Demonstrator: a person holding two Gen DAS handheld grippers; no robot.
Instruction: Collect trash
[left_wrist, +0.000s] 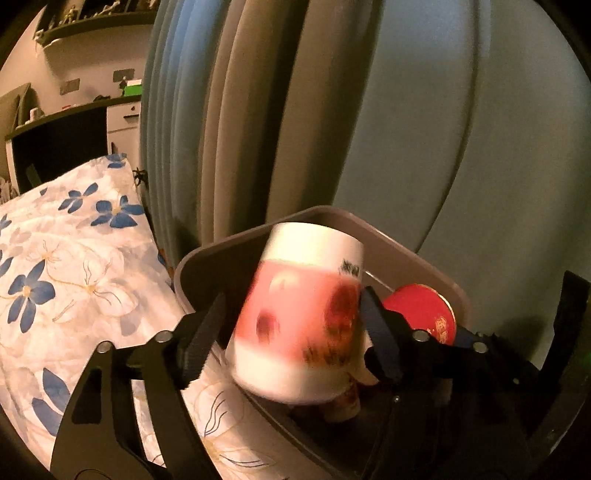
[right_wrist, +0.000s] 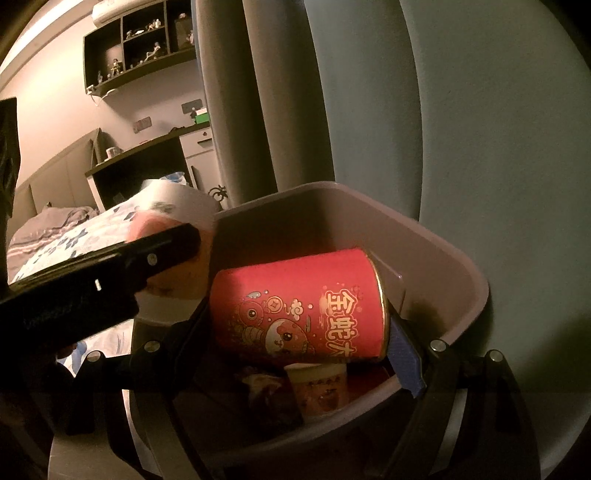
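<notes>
A white paper cup with a pink band (left_wrist: 299, 314) hangs blurred and tilted over the rim of a grey bin (left_wrist: 199, 258). It lies between the fingers of my left gripper (left_wrist: 293, 295), which is open: the left pad stands clear of the cup and the right one is at its edge. My right gripper (right_wrist: 299, 314) is shut on a red paper cup with gold writing (right_wrist: 295, 310), held sideways over the bin (right_wrist: 461, 266). The red cup (left_wrist: 417, 310) also shows behind the white one. In the right wrist view the left gripper (right_wrist: 166, 247) crosses in front of the white cup (right_wrist: 177, 214).
Down in the bin lie a small printed cup (right_wrist: 317, 384) and a dark crumpled wrapper (right_wrist: 266, 391). A bed with a blue-flowered quilt (left_wrist: 74, 258) is to the left of the bin. Curtains (left_wrist: 258, 110) and a pale wall (left_wrist: 498, 147) stand close behind it.
</notes>
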